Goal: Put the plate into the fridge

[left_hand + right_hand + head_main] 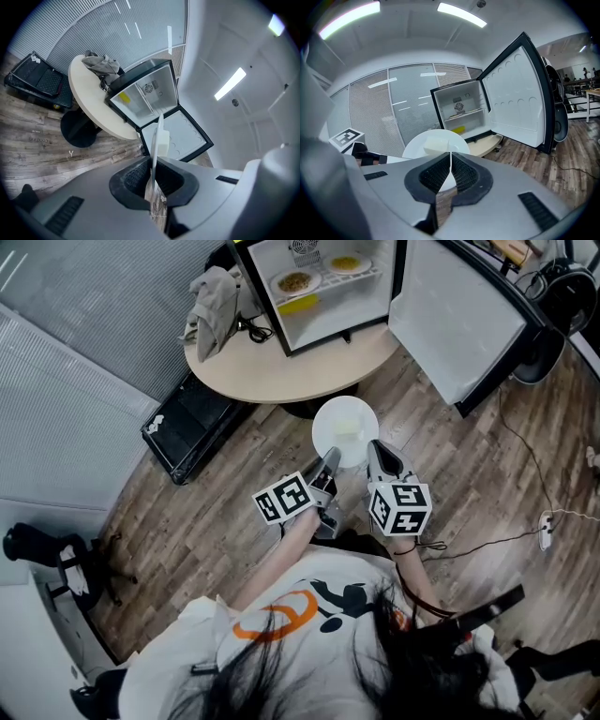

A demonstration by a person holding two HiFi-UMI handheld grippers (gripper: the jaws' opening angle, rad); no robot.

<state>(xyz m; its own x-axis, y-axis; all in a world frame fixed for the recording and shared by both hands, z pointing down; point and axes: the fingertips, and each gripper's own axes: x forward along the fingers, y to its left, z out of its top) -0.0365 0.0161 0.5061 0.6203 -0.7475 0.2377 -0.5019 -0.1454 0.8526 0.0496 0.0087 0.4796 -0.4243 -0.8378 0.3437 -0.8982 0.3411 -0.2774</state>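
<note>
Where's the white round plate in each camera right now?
Head view: white round plate at picture centre.
Left gripper view: edge-on, lower centre, clamped in the jaws.
Right gripper view: face-on, centre-left, just above the jaws.
Shared landmark: the open black-framed white fridge, beyond the plate in all three.

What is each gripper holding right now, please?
Left gripper: closed on the rim of the white plate.
Right gripper: closed on the same plate's rim.
</note>
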